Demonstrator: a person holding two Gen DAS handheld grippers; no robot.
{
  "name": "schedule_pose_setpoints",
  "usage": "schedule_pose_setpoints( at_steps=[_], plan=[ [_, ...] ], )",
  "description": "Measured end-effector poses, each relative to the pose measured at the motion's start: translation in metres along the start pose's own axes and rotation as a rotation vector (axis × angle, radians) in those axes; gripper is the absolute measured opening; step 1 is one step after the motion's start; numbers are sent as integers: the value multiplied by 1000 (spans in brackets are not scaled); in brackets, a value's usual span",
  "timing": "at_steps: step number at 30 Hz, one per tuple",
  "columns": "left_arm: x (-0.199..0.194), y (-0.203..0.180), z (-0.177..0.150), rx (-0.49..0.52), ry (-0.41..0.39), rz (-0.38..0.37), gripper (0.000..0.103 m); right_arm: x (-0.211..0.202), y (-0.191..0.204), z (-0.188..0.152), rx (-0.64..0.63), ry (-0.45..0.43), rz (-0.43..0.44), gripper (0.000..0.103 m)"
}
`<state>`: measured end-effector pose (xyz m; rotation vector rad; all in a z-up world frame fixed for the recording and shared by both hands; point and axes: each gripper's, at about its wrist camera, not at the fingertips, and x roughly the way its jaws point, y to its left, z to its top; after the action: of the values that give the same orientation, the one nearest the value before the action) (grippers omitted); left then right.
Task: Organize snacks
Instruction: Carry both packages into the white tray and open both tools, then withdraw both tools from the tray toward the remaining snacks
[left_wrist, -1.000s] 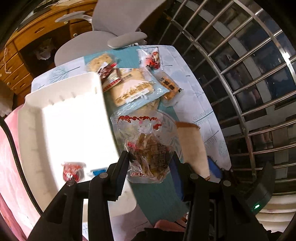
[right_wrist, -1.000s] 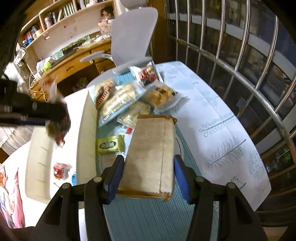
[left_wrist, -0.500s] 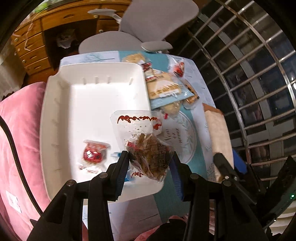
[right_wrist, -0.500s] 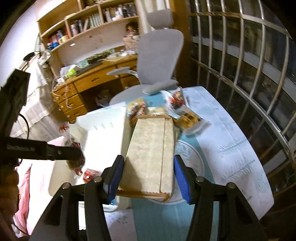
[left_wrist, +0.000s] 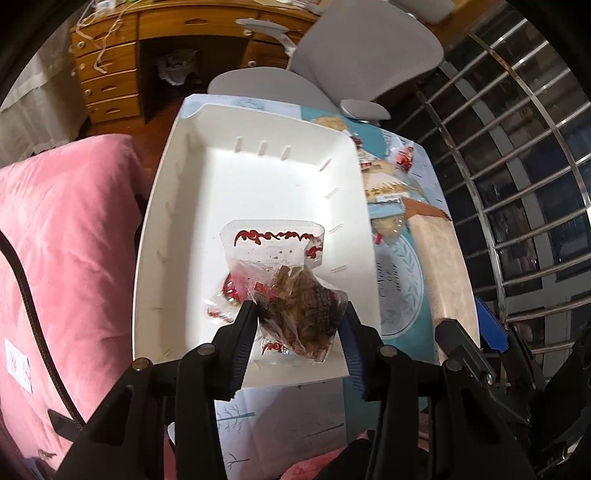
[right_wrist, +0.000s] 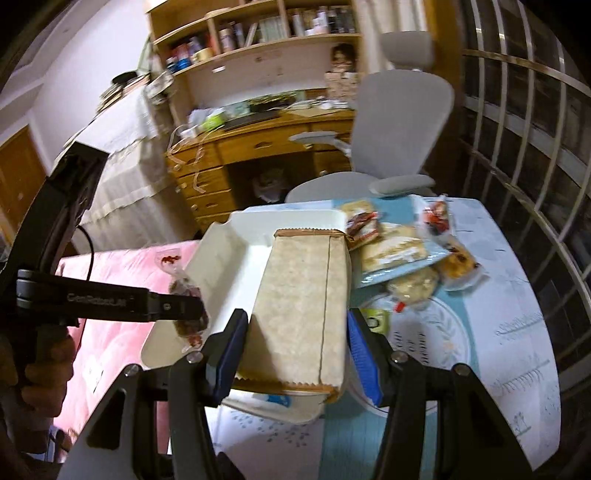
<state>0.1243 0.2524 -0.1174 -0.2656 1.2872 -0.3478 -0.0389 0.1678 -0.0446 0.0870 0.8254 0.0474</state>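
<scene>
My left gripper (left_wrist: 297, 314) is shut on a clear snack bag (left_wrist: 280, 254) with brown pieces inside, hanging over the near part of the white tray (left_wrist: 258, 184). Under the bag, a small red-wrapped snack (left_wrist: 229, 291) lies in the tray. My right gripper (right_wrist: 295, 321) is shut on a tan paper bag (right_wrist: 303, 306), held above the tray's right rim (right_wrist: 221, 251). In the right wrist view the left gripper (right_wrist: 192, 306) reaches in from the left with its bag (right_wrist: 183, 286). A pile of wrapped snacks (right_wrist: 391, 247) lies on the table beyond.
A small green packet (right_wrist: 375, 319) lies on the teal placemat (right_wrist: 436, 332). A pink cushion (left_wrist: 66, 240) lies left of the tray. Behind the table stand a grey chair (right_wrist: 399, 110) and a wooden desk (right_wrist: 258, 147). Metal window bars (left_wrist: 517, 184) run along the right.
The left gripper carried its snack bag leftward from above the placemat to above the tray. The right gripper lifted the paper bag and swung it toward the tray's edge.
</scene>
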Motion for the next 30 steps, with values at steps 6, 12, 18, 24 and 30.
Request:
schedule_pose_setpoints(
  at_steps=[6,12,18,24,30],
  plan=[
    [3,14,-14,-76,-14,20,66,12,9,2,-18,34,7,54],
    [7,9,-25,-119,-29,32,77,17,-9,-6,47,105,-19,60],
    [14,-13,-34,-134,-31,17,78,13,-34,-14,103,140,-51,65],
    [16,-41,-43,-125,-38,26,80,9,-65,-22,156,163,-76,68],
    [25,-77,-49,-156,-44,49,80,9,-107,-24,176,185,-65,71]
  ],
)
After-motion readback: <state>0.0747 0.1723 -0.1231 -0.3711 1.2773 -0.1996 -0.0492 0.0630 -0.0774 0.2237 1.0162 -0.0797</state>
